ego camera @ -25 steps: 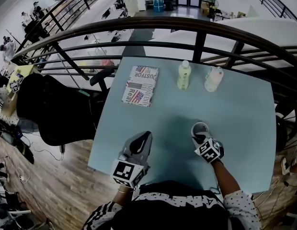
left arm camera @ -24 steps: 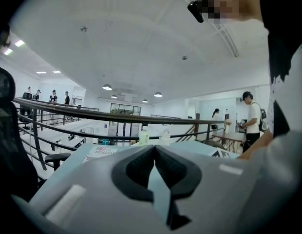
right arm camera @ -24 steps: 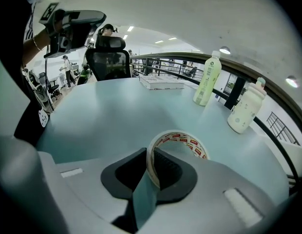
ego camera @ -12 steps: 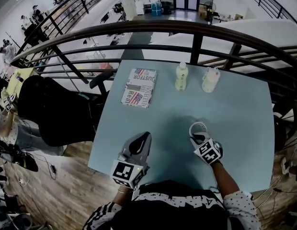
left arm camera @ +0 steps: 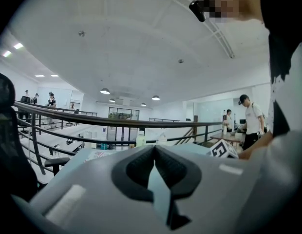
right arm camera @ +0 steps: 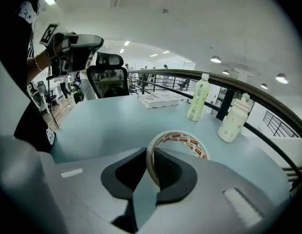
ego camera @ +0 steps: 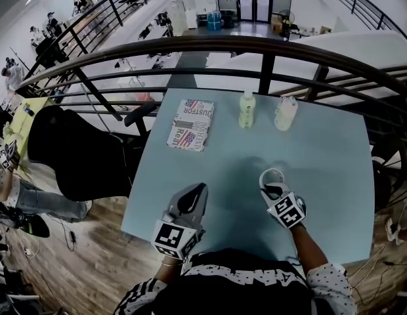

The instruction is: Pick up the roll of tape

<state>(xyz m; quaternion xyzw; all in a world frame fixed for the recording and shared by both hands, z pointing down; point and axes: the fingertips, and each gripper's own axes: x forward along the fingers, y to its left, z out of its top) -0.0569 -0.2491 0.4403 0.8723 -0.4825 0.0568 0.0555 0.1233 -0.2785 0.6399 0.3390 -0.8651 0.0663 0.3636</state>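
The roll of tape is clamped by its wall between the narrowly set jaws of the right gripper, one pad inside the ring and one outside. It is held over the table's near right part and appears clear of the surface. The left gripper is held level, its jaws closed together on nothing.

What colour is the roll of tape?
Pale cream roll of tape, with red print inside its ring; clearest in the right gripper view.
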